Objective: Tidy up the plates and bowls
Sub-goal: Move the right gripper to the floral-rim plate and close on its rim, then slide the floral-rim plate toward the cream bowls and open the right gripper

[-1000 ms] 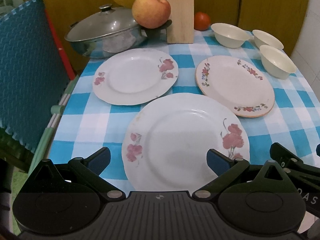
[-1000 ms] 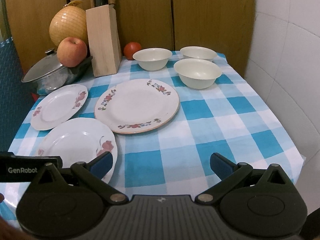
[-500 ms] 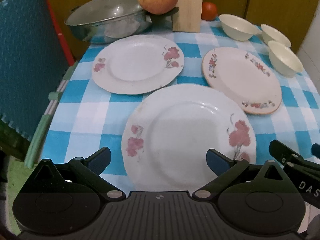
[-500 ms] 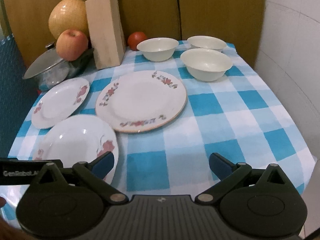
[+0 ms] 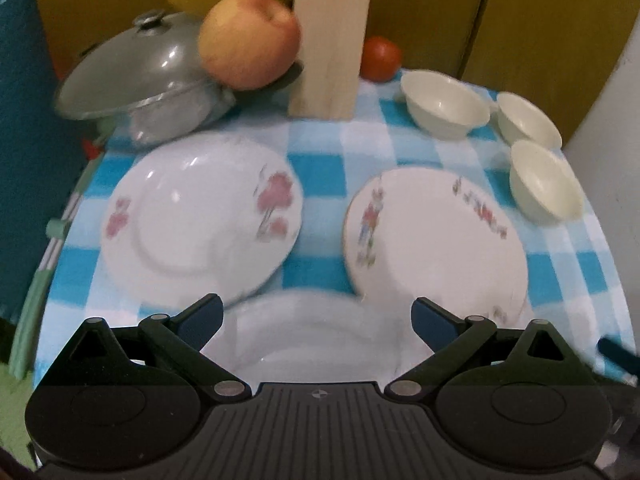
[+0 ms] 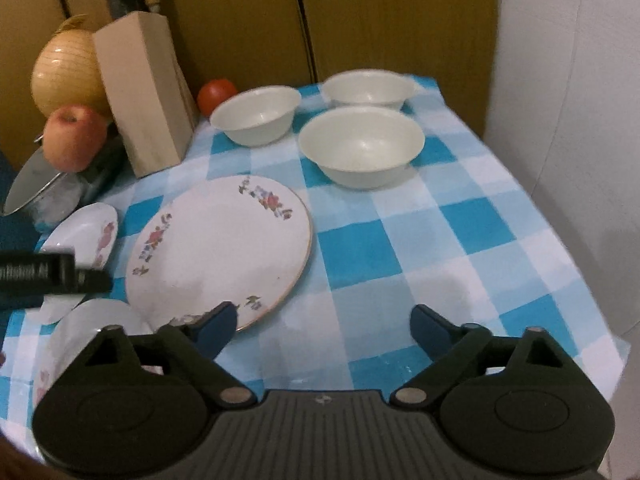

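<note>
Three plates lie on the blue checked cloth. A pink-flowered plate (image 5: 200,220) is far left, a gold-rimmed floral plate (image 5: 436,240) (image 6: 224,252) to its right, and a larger white plate (image 5: 316,332) (image 6: 92,320) nearest, partly under my left gripper (image 5: 316,314). That gripper hangs open above the near plate's far rim with nothing held. Three cream bowls (image 6: 362,146) (image 6: 256,116) (image 6: 368,88) stand at the back right. My right gripper (image 6: 324,326) hovers over bare cloth just right of the floral plate; its jaws are closing and nothing is between them.
A lidded steel pot (image 5: 144,92), an apple (image 5: 248,40), a yellow melon (image 6: 66,68), a wooden knife block (image 6: 144,92) and a tomato (image 6: 216,94) crowd the back left. A white wall (image 6: 568,120) borders the right. The table edge (image 6: 616,344) drops off at near right.
Both grippers have moved forward over the table, so plates and bowls look nearer. The near white plate has slid under my left gripper. The right jaws have narrowed slightly.
</note>
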The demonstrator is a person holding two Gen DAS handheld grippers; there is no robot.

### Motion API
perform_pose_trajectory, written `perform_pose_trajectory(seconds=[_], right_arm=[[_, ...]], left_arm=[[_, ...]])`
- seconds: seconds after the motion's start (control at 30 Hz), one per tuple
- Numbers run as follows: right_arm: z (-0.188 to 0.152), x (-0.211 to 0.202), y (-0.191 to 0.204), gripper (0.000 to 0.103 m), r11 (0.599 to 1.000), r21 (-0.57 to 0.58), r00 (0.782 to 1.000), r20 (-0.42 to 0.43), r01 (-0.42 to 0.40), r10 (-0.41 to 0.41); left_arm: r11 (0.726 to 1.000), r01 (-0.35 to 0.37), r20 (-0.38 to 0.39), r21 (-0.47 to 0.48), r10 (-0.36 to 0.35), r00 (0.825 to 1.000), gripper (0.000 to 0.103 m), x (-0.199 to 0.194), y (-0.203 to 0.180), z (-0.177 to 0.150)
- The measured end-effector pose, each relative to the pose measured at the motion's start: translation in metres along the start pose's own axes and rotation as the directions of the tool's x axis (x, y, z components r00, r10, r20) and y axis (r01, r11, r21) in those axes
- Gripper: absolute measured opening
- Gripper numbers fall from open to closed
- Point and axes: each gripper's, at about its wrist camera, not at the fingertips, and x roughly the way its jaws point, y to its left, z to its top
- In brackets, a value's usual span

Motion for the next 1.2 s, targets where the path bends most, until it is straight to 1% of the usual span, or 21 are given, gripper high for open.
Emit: perform_pose_trajectory(seconds=[0.1, 0.2, 0.27, 0.33, 0.37, 0.47, 0.53, 0.67, 0.77, 0.8, 0.87, 0.93, 0.97, 1.03, 1.07, 1.1, 1.2], right_arm=[[0.009, 0.011, -0.010, 0.083, 0.998, 0.070, 1.000, -0.030, -0.007, 0.010], [0.015, 0.018, -0.013, 0.083, 0.997, 0.074, 1.000, -0.017, 0.010, -0.009], [0.019, 0.023, -0.014, 0.082, 0.997, 0.083, 1.000, -0.023, 0.009, -0.007], [0.021, 0.027, -0.015, 0.081, 0.996, 0.091, 1.000, -0.029, 0.009, -0.006], [0.021, 0.030, -0.015, 0.081, 0.996, 0.090, 0.999, -0.035, 0.006, -0.002], [0.022, 0.037, -0.015, 0.077, 0.996, 0.092, 0.998, -0.058, -0.007, 0.012], [0.023, 0.039, -0.015, 0.074, 0.996, 0.086, 0.999, -0.050, -0.008, 0.013], [0.026, 0.041, -0.014, 0.072, 0.997, 0.080, 0.999, -0.045, -0.010, 0.013], [0.027, 0.042, -0.015, 0.071, 0.997, 0.080, 0.999, -0.044, -0.021, 0.025], [0.026, 0.041, -0.016, 0.070, 0.996, 0.085, 0.999, -0.043, -0.024, 0.028], [0.026, 0.040, -0.018, 0.065, 0.996, 0.088, 0.999, -0.039, -0.033, 0.036], [0.026, 0.039, -0.019, 0.046, 0.994, 0.091, 0.998, -0.037, -0.055, 0.059], [0.027, 0.040, -0.020, 0.042, 0.991, 0.098, 0.995, -0.042, -0.087, 0.091], [0.027, 0.042, -0.022, 0.020, 0.979, 0.127, 0.983, -0.073, -0.160, 0.170], [0.027, 0.041, -0.024, 0.020, 0.977, 0.145, 0.982, -0.080, -0.159, 0.172], [0.027, 0.040, -0.024, 0.019, 0.981, 0.135, 0.985, -0.077, -0.142, 0.154], [0.026, 0.036, -0.030, 0.019, 0.981, 0.151, 0.987, -0.082, -0.122, 0.135]], left_arm=[[1.000, 0.005, 0.020, 0.020, -0.005, 1.000, 0.102, 0.012, -0.011, 0.019], [0.998, 0.035, 0.042, 0.050, -0.037, 0.998, 0.102, 0.021, -0.025, 0.032], [0.995, 0.054, 0.051, 0.080, -0.058, 0.997, 0.102, 0.028, -0.034, 0.039], [0.994, 0.048, 0.056, 0.102, -0.054, 0.997, 0.102, 0.040, -0.043, 0.045], [0.993, 0.046, 0.051, 0.108, -0.051, 0.997, 0.102, 0.046, -0.046, 0.047], [0.992, 0.067, 0.010, 0.103, -0.068, 0.998, 0.101, 0.065, -0.049, 0.052], [0.990, 0.087, -0.011, 0.110, -0.086, 0.996, 0.101, 0.074, -0.050, 0.053], [0.990, 0.100, -0.034, 0.101, -0.097, 0.995, 0.101, 0.087, -0.048, 0.056], [0.985, 0.144, -0.075, 0.091, -0.138, 0.988, 0.102, 0.098, -0.046, 0.056], [0.984, 0.144, -0.071, 0.101, -0.137, 0.988, 0.102, 0.098, -0.048, 0.056], [0.980, 0.156, -0.075, 0.127, -0.147, 0.986, 0.102, 0.097, -0.053, 0.055], [0.980, 0.143, -0.071, 0.137, -0.134, 0.988, 0.102, 0.096, -0.056, 0.053], [0.979, 0.138, -0.071, 0.147, -0.129, 0.989, 0.102, 0.096, -0.058, 0.052], [0.978, 0.147, -0.076, 0.148, -0.137, 0.988, 0.102, 0.094, -0.060, 0.050], [0.976, 0.163, -0.082, 0.147, -0.152, 0.985, 0.102, 0.093, -0.060, 0.049], [0.972, 0.181, -0.090, 0.147, -0.169, 0.981, 0.102, 0.093, -0.062, 0.049], [0.964, 0.212, -0.110, 0.164, -0.195, 0.975, 0.102, 0.090, -0.069, 0.044]])
